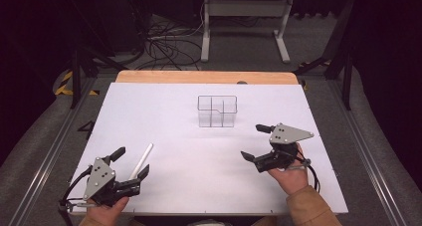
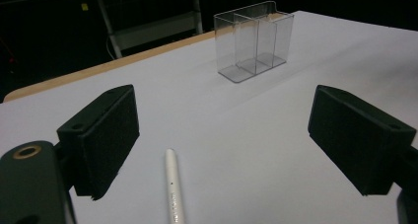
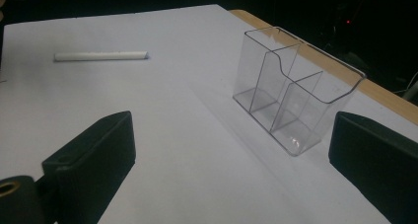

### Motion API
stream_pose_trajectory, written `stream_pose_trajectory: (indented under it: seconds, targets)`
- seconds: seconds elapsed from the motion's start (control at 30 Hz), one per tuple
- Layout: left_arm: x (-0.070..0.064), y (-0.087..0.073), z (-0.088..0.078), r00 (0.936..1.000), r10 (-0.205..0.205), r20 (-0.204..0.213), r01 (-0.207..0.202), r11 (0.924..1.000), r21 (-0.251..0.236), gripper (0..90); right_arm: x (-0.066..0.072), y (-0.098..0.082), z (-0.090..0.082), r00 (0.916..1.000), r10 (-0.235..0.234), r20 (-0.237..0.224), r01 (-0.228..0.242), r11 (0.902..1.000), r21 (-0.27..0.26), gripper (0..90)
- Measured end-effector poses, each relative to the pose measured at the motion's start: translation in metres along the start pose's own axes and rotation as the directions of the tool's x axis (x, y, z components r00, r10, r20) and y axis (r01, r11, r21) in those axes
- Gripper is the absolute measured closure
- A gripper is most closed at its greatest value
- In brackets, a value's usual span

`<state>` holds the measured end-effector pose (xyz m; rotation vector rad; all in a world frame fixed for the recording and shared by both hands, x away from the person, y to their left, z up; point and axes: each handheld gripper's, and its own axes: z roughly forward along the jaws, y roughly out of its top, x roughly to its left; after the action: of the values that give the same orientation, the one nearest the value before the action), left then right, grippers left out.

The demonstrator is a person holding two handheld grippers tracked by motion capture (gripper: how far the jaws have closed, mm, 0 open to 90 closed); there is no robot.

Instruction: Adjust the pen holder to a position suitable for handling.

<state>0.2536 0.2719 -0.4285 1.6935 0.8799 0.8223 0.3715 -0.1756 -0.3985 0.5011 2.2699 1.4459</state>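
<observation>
High overhead view forward-down; both tool views low, sharing clear organizer.

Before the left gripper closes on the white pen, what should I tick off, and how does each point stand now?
1. Left gripper open: ok, jaws wide apart.
2. White pen between its jaws: ok, the pen lies flat on the table, touching neither jaw.
3. Pen centred in the gap: not ok, in the left gripper view it lies nearer one jaw.
4. Clear organizer upright with empty compartments: ok.
5. Right gripper open, holding nothing, clear of pen and organizer: ok.
</observation>
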Motion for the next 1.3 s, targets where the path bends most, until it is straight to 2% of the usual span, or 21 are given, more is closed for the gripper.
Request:
stream_pose_trajectory:
  seconds: [0.03, 0.1, 0.2, 0.27, 0.4, 0.53, 0.8, 0.9, 1.1, 1.17, 1.3]
  targets:
    - [0.0, 0.0, 0.0, 1.0, 0.0, 0.001, 0.0, 1.0, 0.001, 12.9, -0.002, 0.002, 0.001, 0.9991, 0.023, -0.034, -0.023, 0.9997, -0.011, 4.3]
    - [0.0, 0.0, 0.0, 1.0, 0.001, 0.002, -0.001, 1.0, 0.0, 12.9, -0.002, 0.003, 0.001, 0.9981, 0.031, -0.053, -0.033, 0.9993, -0.021, 4.9]
    - [0.0, 0.0, 0.0, 1.0, 0.006, 0.001, -0.006, 1.0, 0.0, 13.0, -0.002, 0.005, 0.001, 0.9987, 0.019, -0.048, -0.02, 0.9997, -0.016, 5.5]
    - [0.0, 0.0, 0.0, 1.0, 0.004, -0.001, -0.004, 1.0, 0.002, 13.0, -0.003, 0.009, 0.001, 0.9996, -0.006, -0.029, 0.006, 0.9999, -0.009, 6.9]
    - [0.0, -0.001, -0.001, 1.0, 0.005, -0.003, -0.005, 1.0, 0.005, 13.0, -0.005, 0.017, 0.003, 0.9991, -0.029, -0.031, 0.029, 0.9996, 0.005, 9.2]
    - [0.0, -0.002, -0.003, 0.9999, 0.0, -0.01, 0.0, 1.0, 0.008, 13.0, -0.01, 0.032, 0.008, 0.9961, -0.076, -0.045, 0.078, 0.9961, 0.041, 15.3]
    - [0.001, -0.004, -0.009, 0.9997, -0.009, -0.025, 0.009, 0.9999, 0.008, 13.2, -0.022, 0.046, 0.024, 0.9923, -0.089, -0.087, 0.098, 0.99, 0.102, 19.6]
    - [0.001, -0.004, -0.01, 0.9996, -0.014, -0.026, 0.014, 0.9999, 0.003, 13.5, -0.027, 0.051, 0.036, 0.9908, -0.09, -0.101, 0.104, 0.9837, 0.147, 21.1]
    - [0.001, -0.004, -0.009, 0.9996, -0.014, -0.024, 0.015, 0.9999, 0.009, 13.5, -0.032, 0.054, 0.045, 0.9894, -0.096, -0.109, 0.113, 0.979, 0.17, 23.7]
    - [0.002, -0.004, -0.009, 0.9997, -0.011, -0.022, 0.011, 0.9999, 0.007, 13.5, -0.039, 0.055, 0.052, 0.9892, -0.1, -0.107, 0.12, 0.9721, 0.201, 26.1]
    - [0.002, -0.004, -0.009, 0.9997, -0.011, -0.023, 0.012, 0.9999, 0.007, 13.5, -0.044, 0.06, 0.056, 0.9894, -0.102, -0.103, 0.122, 0.9711, 0.206, 26.3]
